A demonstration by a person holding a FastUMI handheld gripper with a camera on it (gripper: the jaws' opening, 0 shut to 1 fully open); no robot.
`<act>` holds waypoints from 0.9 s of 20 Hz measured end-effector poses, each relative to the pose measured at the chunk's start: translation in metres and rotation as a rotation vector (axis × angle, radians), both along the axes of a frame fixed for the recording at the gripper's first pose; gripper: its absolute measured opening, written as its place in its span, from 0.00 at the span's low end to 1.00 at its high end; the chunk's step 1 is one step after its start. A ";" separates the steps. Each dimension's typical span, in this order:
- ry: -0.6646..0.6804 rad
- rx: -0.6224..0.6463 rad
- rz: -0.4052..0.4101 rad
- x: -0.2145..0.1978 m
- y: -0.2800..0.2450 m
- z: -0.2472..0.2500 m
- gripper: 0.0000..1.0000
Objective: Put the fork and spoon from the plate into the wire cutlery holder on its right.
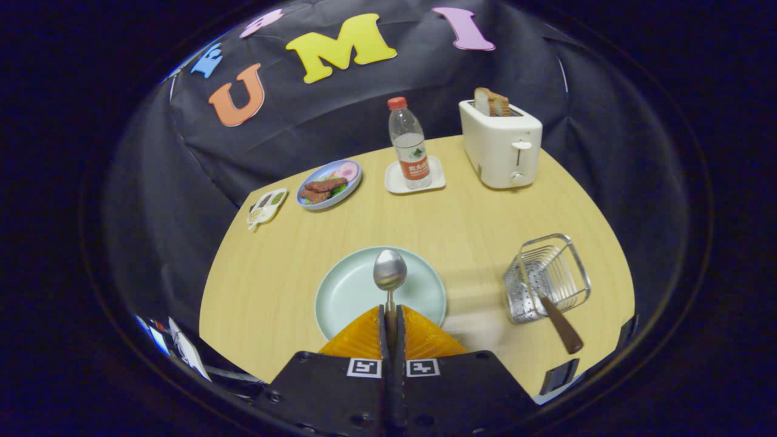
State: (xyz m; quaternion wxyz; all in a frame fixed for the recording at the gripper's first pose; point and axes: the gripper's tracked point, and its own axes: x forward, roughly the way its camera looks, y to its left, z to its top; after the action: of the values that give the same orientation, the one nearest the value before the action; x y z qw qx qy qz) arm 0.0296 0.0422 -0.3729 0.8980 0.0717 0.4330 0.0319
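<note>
Steel spoon [390, 271] was in my tool [391, 311], both fingers pinched tight on the thin handle, bowl sticking out ahead over the pale green plate [346, 291]. Whether the bowl was lifted clear of the plate or just resting on it, I couldn't tell from this angle.

Handling, my read: light, rigid, polished and slippery. Grip sat low on the handle, so the bowl end was a lever and the spoon could pivot or slide between the pads if I swung fast. Holding nearer the balance point would have been safer, but the pinch looked centred.

Axis: long axis ran straight along the fingers, bowl pointing away from me toward the bottle [410, 145] at the back of the bench [473, 212]. Bowl face was up.

Wire cutlery holder [548, 278] sat to the right of the plate, well apart from it, tilted or lying back with its mouth toward me. A brown-handled utensil [561, 328] was already in it, handle poking out toward the bench edge, probably the fork, head hidden by the wire.

Next move as I judged it: carry right, then feed the spoon in beside that handle without knocking it.
</note>
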 end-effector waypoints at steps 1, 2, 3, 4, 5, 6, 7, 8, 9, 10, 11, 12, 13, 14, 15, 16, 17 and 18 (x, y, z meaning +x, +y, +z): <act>-0.006 0.006 -0.011 -0.003 -0.009 0.009 0.00; -0.015 0.003 -0.021 -0.004 -0.021 0.014 0.00; -0.024 -0.001 -0.031 -0.005 -0.033 0.021 0.00; -0.034 0.000 -0.044 -0.006 -0.043 0.028 0.00; -0.044 0.002 -0.062 -0.008 -0.055 0.036 0.00; -0.053 0.003 -0.077 -0.010 -0.065 0.042 0.00; -0.062 0.001 -0.094 -0.013 -0.077 0.046 0.00; -0.066 -0.005 -0.114 -0.016 -0.089 0.048 0.00; -0.067 -0.011 -0.135 -0.018 -0.102 0.050 0.00; -0.063 -0.012 -0.146 -0.022 -0.111 0.049 0.00; -0.057 -0.014 -0.159 -0.027 -0.121 0.050 0.00; -0.053 -0.018 -0.168 -0.032 -0.130 0.052 0.00; -0.048 -0.026 -0.176 -0.037 -0.140 0.053 0.00; -0.039 -0.034 -0.183 -0.042 -0.149 0.053 0.00; -0.023 -0.041 -0.188 -0.047 -0.154 0.053 0.00; -0.012 -0.043 -0.190 -0.048 -0.158 0.053 0.00; 0.006 -0.049 -0.189 -0.048 -0.161 0.052 0.00; 0.033 -0.056 -0.182 -0.049 -0.162 0.050 0.00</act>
State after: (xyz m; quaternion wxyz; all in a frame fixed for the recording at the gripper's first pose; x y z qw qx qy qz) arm -0.0194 -0.1200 -0.3229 0.8916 0.0862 0.4399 -0.0633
